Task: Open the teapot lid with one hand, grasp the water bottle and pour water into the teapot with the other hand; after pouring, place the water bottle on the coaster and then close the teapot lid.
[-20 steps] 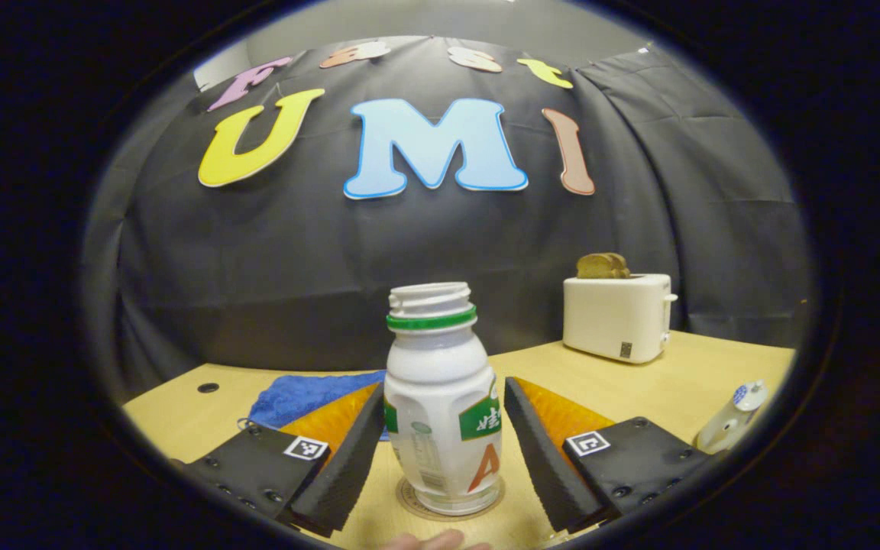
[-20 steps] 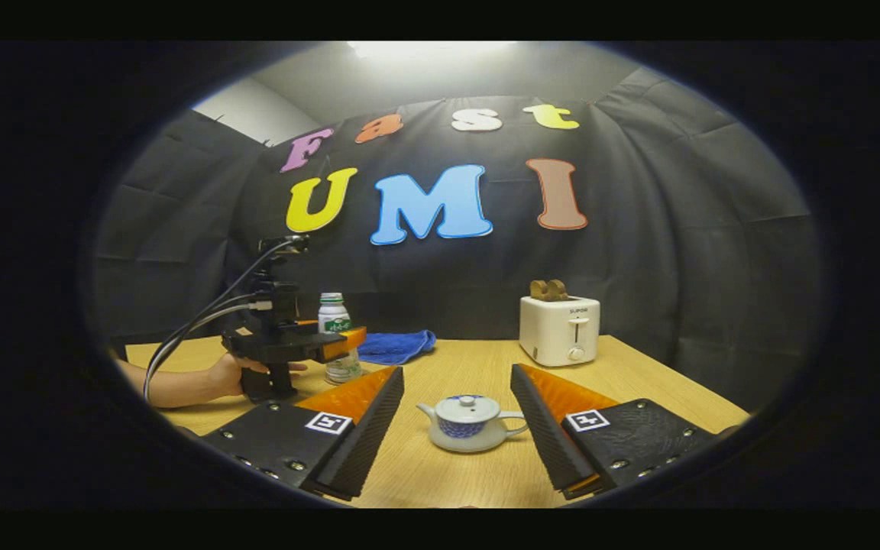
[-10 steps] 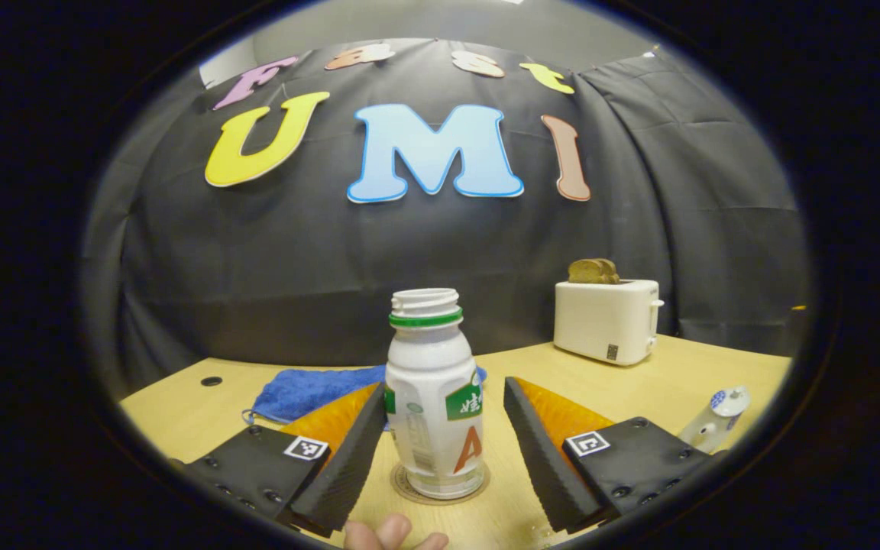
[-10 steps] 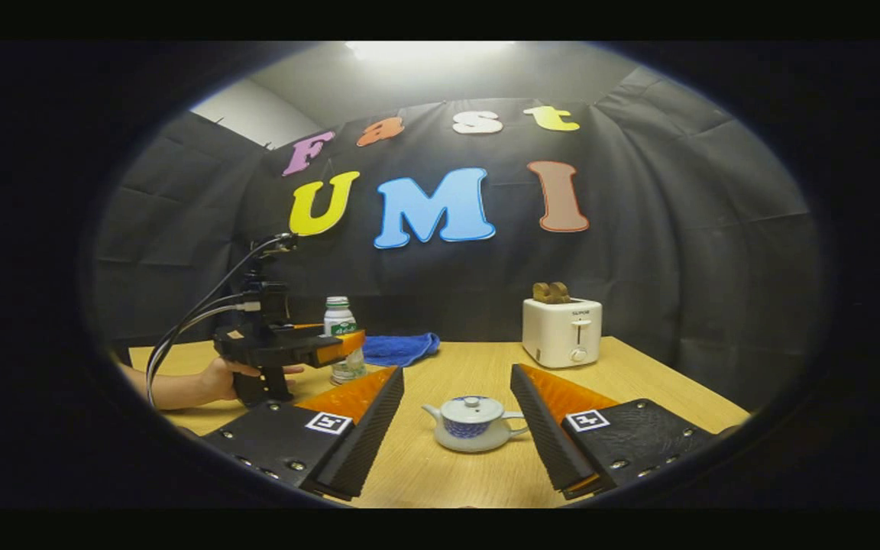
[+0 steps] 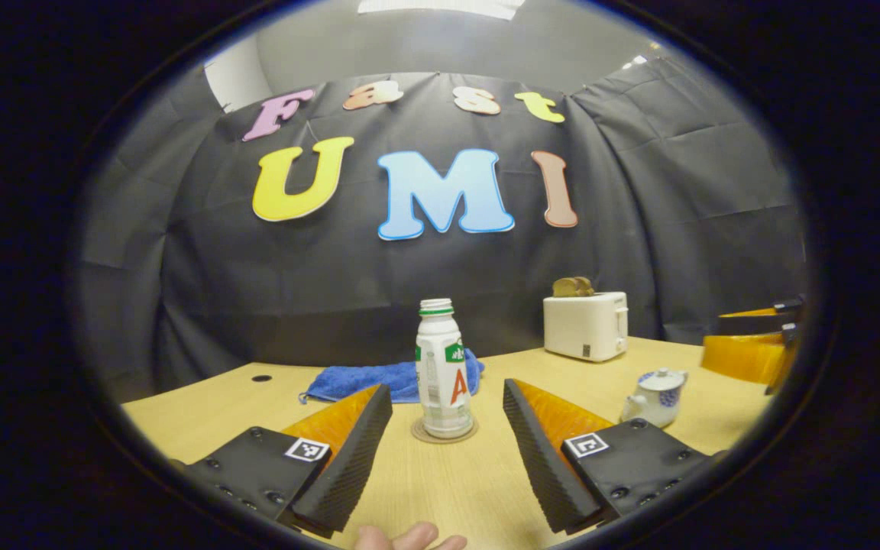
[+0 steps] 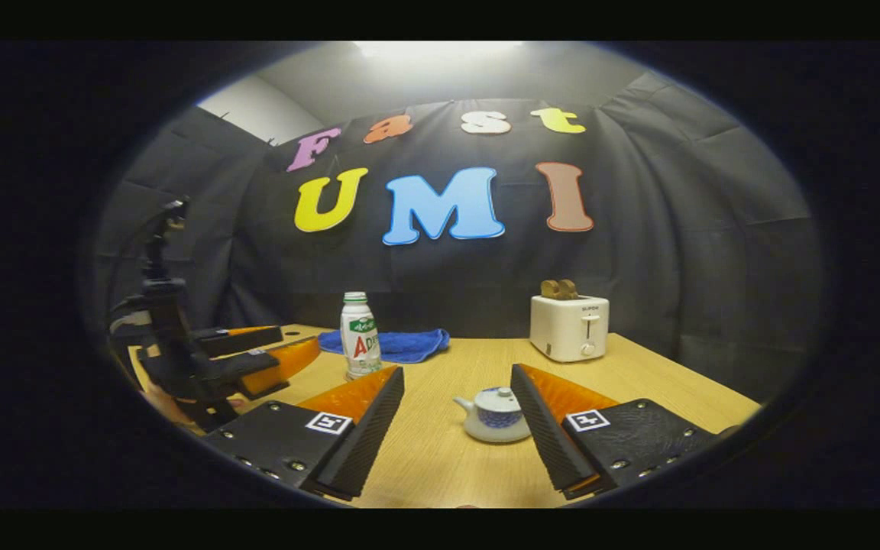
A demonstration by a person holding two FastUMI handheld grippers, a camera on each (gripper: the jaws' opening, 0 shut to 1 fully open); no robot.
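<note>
The white water bottle [image 5: 442, 373] with a green neck ring stands upright and uncapped on a round coaster [image 5: 444, 431]. My left gripper [image 5: 448, 443] is open and sits back from the bottle, with a gap of bare table between. The white and blue teapot [image 5: 654, 396] stands to the right with its lid on. In the right gripper view the teapot [image 6: 495, 414] sits just ahead of my open right gripper [image 6: 457, 431], close to the right finger. The bottle [image 6: 358, 345] stands farther back on the left, and the left gripper [image 6: 245, 359] shows at the left edge.
A blue cloth [image 5: 394, 378] lies behind the bottle on the wooden table [image 5: 440, 489]. A white toaster [image 5: 585, 325] holding toast stands at the back right. The person's fingertips [image 5: 409, 537] show at the bottom of the left gripper view.
My left gripper has drawn back from the bottle, which stays on the coaster. The right gripper has shifted a little, so the teapot now sits nearer its right finger.
</note>
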